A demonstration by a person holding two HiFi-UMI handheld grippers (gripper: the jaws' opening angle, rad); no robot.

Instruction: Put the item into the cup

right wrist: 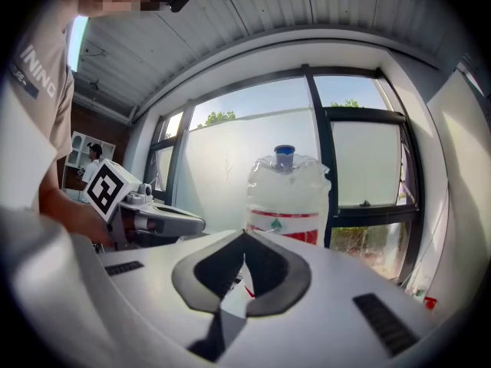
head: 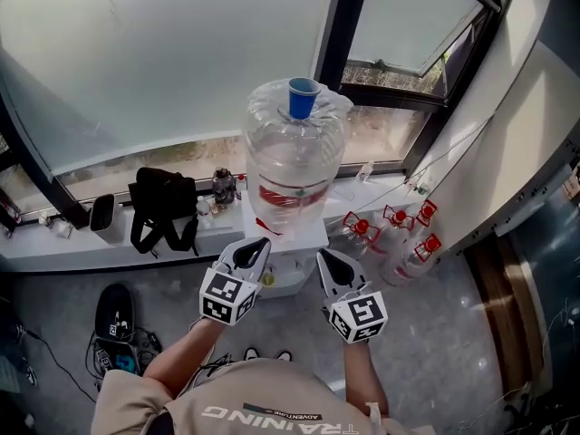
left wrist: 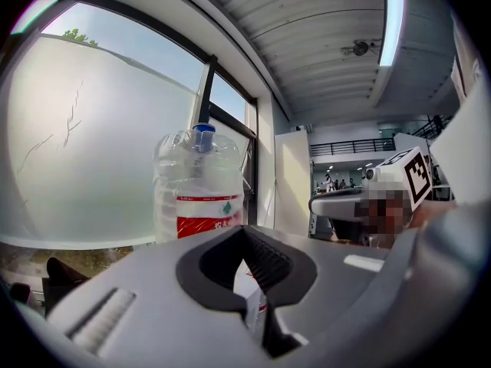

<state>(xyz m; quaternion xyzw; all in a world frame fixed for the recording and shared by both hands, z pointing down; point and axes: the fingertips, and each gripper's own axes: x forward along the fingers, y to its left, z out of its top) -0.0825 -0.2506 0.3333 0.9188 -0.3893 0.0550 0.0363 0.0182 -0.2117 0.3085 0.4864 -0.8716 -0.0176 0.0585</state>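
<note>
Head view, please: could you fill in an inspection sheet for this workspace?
Surface: white stand by the window, bearing the water jug.
Job's things: blue cup on the jug's top; item to go in, nothing seen.
Clutter: black bag and small jars on the sill; shoe on the floor; red-capped bottles beside the stand.
Grippers: left gripper and right gripper both shut, empty, pointing at the jug.
Cables: thin cable on the floor at left.
Surroundings: frosted window.
</note>
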